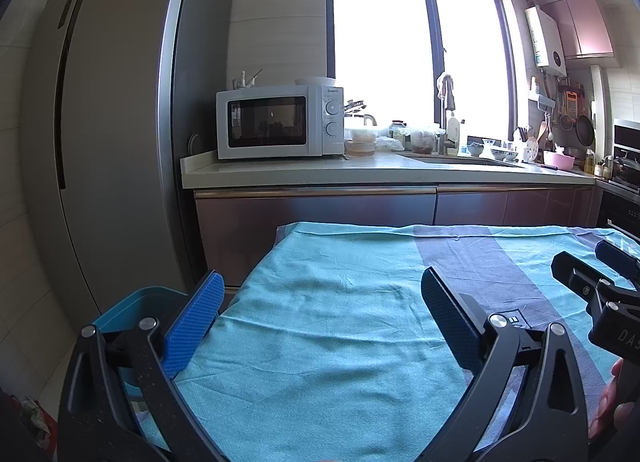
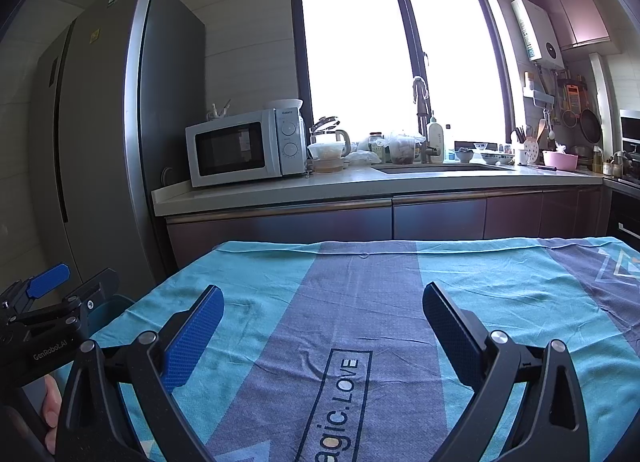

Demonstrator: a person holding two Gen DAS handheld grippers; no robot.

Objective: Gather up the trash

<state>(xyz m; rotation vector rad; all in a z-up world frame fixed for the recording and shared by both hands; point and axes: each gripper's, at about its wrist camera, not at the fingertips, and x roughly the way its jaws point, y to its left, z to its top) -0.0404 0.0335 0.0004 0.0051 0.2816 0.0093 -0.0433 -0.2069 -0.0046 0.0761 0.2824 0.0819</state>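
My left gripper is open and empty above the left part of a table covered with a teal and purple cloth. My right gripper is open and empty above the cloth's purple stripe. A blue bin stands beside the table's left edge, partly hidden behind my left finger; its rim also shows in the right wrist view. No trash shows on the cloth. Each gripper appears at the edge of the other's view.
A tall grey fridge stands on the left. Behind the table runs a kitchen counter with a white microwave, containers, a sink and a tap under a bright window. An oven is at the far right.
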